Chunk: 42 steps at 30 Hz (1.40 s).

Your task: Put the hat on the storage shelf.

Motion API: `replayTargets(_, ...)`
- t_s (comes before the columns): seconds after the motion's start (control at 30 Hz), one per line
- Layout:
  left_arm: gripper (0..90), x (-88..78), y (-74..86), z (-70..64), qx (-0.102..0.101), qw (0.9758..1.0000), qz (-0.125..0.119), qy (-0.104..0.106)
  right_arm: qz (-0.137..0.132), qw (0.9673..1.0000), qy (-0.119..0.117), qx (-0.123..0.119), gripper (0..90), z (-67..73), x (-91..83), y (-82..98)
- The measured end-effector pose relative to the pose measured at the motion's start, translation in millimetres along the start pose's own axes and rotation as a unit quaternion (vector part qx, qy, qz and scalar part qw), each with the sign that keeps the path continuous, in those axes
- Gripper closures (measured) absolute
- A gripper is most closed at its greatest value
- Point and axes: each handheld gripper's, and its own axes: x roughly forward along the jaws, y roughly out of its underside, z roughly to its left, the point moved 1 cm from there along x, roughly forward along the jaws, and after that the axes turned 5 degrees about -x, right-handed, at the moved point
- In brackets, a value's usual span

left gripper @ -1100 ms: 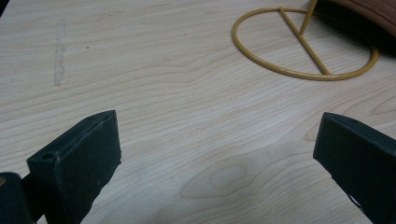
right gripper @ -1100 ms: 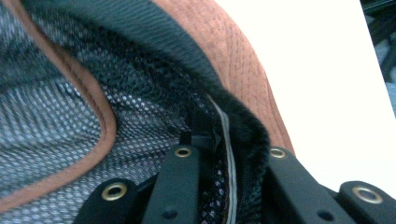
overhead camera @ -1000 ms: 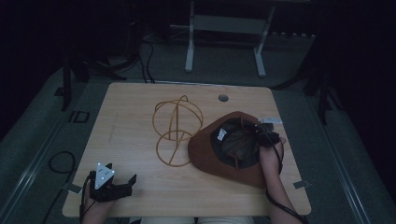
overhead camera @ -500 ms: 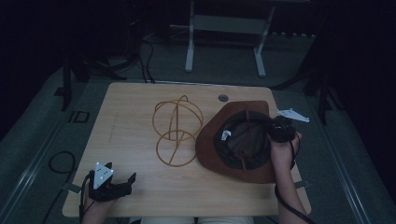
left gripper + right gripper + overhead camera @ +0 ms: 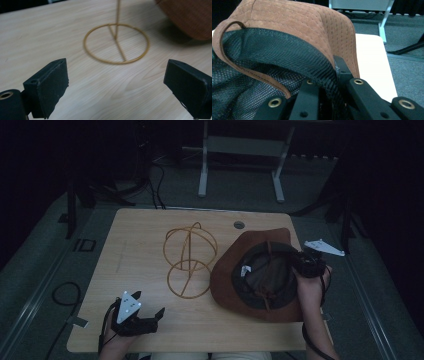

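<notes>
A brown suede hat (image 5: 225, 285) sits on the right of the wooden table (image 5: 140, 235), tipped so its dark mesh lining faces up. My right gripper (image 5: 304, 265) is shut on the hat's right edge. In the right gripper view the jaws (image 5: 329, 82) clamp the brim and lining of the hat (image 5: 294, 22). A gold wire stand (image 5: 190, 255) rises at the table's middle. My left gripper (image 5: 148, 303) hovers open near the front left edge. Its jaws (image 5: 117, 82) have just been closing a little with nothing between them, facing the stand's base ring (image 5: 117, 62) and the hat (image 5: 190, 17).
A round cable hole (image 5: 239, 225) lies in the table's far edge. The hat's brim reaches close to the table's right edge. A white desk frame (image 5: 202, 170) stands on the floor behind, and a cable loop (image 5: 62, 292) lies on the floor at left.
My right gripper has risen and moved right with the hat's edge, tipping the hat so its lining shows more. My left gripper has shifted a little up the table.
</notes>
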Motion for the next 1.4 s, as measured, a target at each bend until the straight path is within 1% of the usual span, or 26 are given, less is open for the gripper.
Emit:
replayTargets(0.03,6.6,1.1,-8.7,-8.7,0.007,0.9999,-0.003,0.013,0.0,1.0,-0.004,0.001,84.4,0.4,-1.4,1.5)
replayTargets(0.07,6.7,1.1,-8.7,-8.7,0.007,0.9999,-0.003,0.013,0.0,1.0,-0.004,0.001,84.4,0.4,-1.4,1.5)
replayTargets(0.1,6.7,3.6,-17.5,-19.2,0.023,0.9995,-0.002,0.022,-0.001,1.0,-0.004,-0.002,84.4,1.1,-4.1,4.8)
replayTargets(0.13,6.7,5.1,-22.5,-24.1,0.03,0.9992,0.0,0.027,-0.001,1.0,-0.005,0.0,84.4,1.0,-5.1,5.6)
replayTargets(0.17,6.7,5.1,-22.5,-24.1,0.03,0.9992,0.0,0.027,-0.001,1.0,-0.006,0.004,84.4,0.5,-6.6,6.8)
replayTargets(0.2,6.7,6.6,-33.2,-32.6,0.039,0.9987,-0.002,0.034,0.0,1.0,-0.002,0.004,84.4,0.1,-7.7,7.8)
replayTargets(0.23,6.7,6.6,-33.2,-32.6,0.039,0.9987,-0.002,0.034,-0.002,1.0,-0.002,0.004,84.4,-0.5,-9.0,8.5)
replayTargets(0.27,6.7,8.0,-43.8,-40.4,0.044,0.998,-0.009,0.045,-0.004,1.0,-0.003,0.006,84.4,-1.1,-10.1,9.1)
replayTargets(0.3,6.9,8.0,-43.8,-40.4,0.044,0.998,-0.009,0.045,-0.004,1.0,-0.003,0.006,84.4,-1.5,-11.1,9.5)
replayTargets(0.4,7.3,12.3,-59.9,-51.2,0.05,0.9967,-0.011,0.062,-0.003,1.0,-0.007,0.005,84.3,-1.5,-14.6,10.3)
replayTargets(0.47,7.4,16.9,-70.0,-58.4,0.052,0.9957,-0.013,0.075,-0.006,0.9999,-0.008,0.004,84.3,-1.8,-17.0,10.7)
replayTargets(0.5,7.3,22.5,-79.7,-65.7,0.059,0.9948,-0.014,0.082,-0.008,0.9999,-0.008,0.006,84.3,-2.2,-18.1,11.0)
replayTargets(0.53,7.4,22.5,-79.7,-65.7,0.059,0.9948,-0.014,0.082,-0.009,0.9999,-0.01,0.008,84.3,-2.6,-19.1,11.2)
replayTargets(0.6,7.4,31.7,-91.7,-77.8,0.063,0.9929,-0.009,0.1,-0.01,0.9999,-0.009,0.006,84.3,-2.7,-20.4,11.6)
replayTargets(0.67,8.0,35.2,-95.3,-81.9,0.066,0.9924,-0.007,0.104,-0.01,0.9999,-0.012,0.008,84.3,-2.9,-21.0,11.8)
replayTargets(0.73,8.1,44.7,-105.9,-92.7,0.084,0.9906,-0.002,0.108,-0.01,0.9999,-0.012,0.007,84.3,-3.1,-22.8,12.1)
replayTargets(0.77,8.1,44.7,-105.9,-92.7,0.084,0.9906,-0.002,0.108,-0.011,0.9998,-0.013,0.008,84.3,-3.2,-23.7,11.9)
replayTargets(0.8,8.1,47.0,-110.0,-95.8,0.085,0.9896,-0.002,0.116,-0.011,0.9998,-0.013,0.008,84.3,-3.2,-23.7,11.9)
replayTargets(0.93,8.2,58.8,-127.9,-109.9,0.108,0.9867,-0.004,0.121,-0.013,0.9998,-0.012,-0.001,84.3,-1.1,-29.6,9.6)
replayTargets(0.97,8.2,65.2,-135.0,-114.8,0.107,0.9854,-0.003,0.133,-0.014,0.9998,-0.014,0.0,84.3,-1.0,-30.1,9.5)
replayTargets(1.03,8.2,69.1,-138.7,-118.3,0.11,0.9851,-0.002,0.132,-0.014,0.9998,-0.014,-0.001,84.3,-0.9,-30.7,9.5)
replayTargets(1.1,8.2,81.0,-148.6,-130.0,0.122,0.9836,0.0,0.133,-0.012,0.9998,-0.017,0.002,84.3,-1.3,-32.0,10.2)
replayTargets(1.13,8.2,81.0,-148.6,-130.0,0.122,0.9836,0.0,0.133,-0.012,0.9998,-0.016,0.002,84.3,-1.1,-32.2,10.6)
replayTargets(1.17,8.2,84.8,-151.8,-134.2,0.125,0.9825,0.001,0.139,-0.012,0.9998,-0.016,0.002,84.3,-1.1,-32.2,10.6)
replayTargets(1.33,8.2,107.6,-167.3,-158.9,0.137,0.9795,0.008,0.147,-0.009,0.9998,-0.015,-0.001,84.3,-1.5,-33.9,11.8)
replayTargets(1.4,8.2,112.2,-170.3,-163.6,0.139,0.9793,0.01,0.147,-0.01,0.9998,-0.016,0.0,84.2,-2.3,-34.9,12.0)
